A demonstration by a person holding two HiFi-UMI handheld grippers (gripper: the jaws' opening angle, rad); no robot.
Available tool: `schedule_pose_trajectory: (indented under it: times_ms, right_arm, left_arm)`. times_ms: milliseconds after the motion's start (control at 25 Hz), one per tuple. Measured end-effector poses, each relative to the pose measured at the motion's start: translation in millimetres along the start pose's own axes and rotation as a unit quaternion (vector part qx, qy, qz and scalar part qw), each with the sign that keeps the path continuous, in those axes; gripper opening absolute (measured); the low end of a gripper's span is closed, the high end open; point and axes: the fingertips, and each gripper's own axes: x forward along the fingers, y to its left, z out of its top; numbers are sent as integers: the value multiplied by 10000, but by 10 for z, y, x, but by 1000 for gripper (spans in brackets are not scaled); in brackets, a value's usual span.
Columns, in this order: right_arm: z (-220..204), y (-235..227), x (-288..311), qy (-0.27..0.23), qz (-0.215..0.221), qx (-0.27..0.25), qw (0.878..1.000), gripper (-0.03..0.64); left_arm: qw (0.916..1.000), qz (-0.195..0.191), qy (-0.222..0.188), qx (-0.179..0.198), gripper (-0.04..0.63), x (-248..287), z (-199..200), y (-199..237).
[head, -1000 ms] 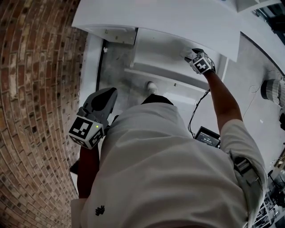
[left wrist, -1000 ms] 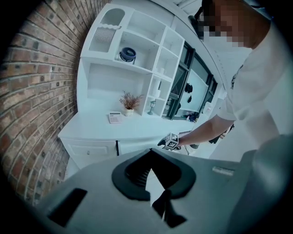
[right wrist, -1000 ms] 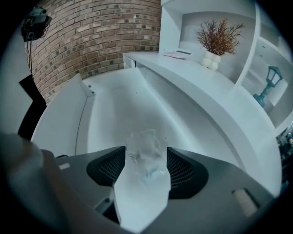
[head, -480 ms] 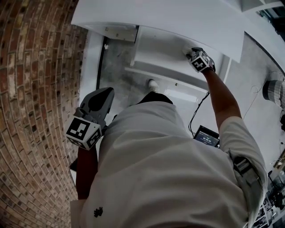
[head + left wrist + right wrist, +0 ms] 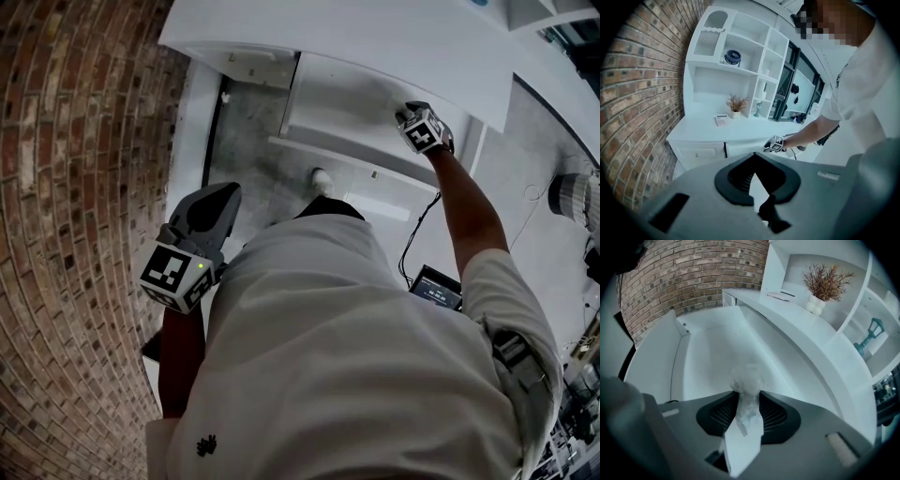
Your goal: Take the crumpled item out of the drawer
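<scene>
On your left runs one brick wall [image 5: 66, 187]. Your left gripper [image 5: 223, 201] hangs beside it, low and well apart from the furniture. Its two jaws are pressed together at the tips with nothing between them.

Ahead of you one white drawer [image 5: 328, 103] stands pulled out from under the white counter [image 5: 375, 37]. Your right gripper [image 5: 417, 122] reaches down into the drawer near its right end, close under the counter's front edge.

Its two jaws have just been closing, and they now pinch the one crumpled wad [image 5: 747, 378] between their pads. The wad is pale and translucent. Its bunched top sticks out past the jaw tips over the drawer's bare bottom. I cannot tell whether it touches that bottom.

Nothing else shows in the drawer. Further right, one dried plant [image 5: 826, 281] in a white pot stands on the counter at its back edge, inside the shelf unit.
</scene>
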Motion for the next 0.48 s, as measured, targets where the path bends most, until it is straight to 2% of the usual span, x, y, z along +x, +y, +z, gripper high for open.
schedule_pose_trajectory:
  times_ms: [320, 480]
  right_arm:
    - [217, 178, -364, -180, -100, 97, 9997, 146]
    - [421, 314, -598, -453, -95, 297, 9985, 144]
  left_arm:
    - [9997, -126, -205, 100, 6, -324, -125, -50]
    - [9992, -162, -368, 87, 6, -523, -205, -97]
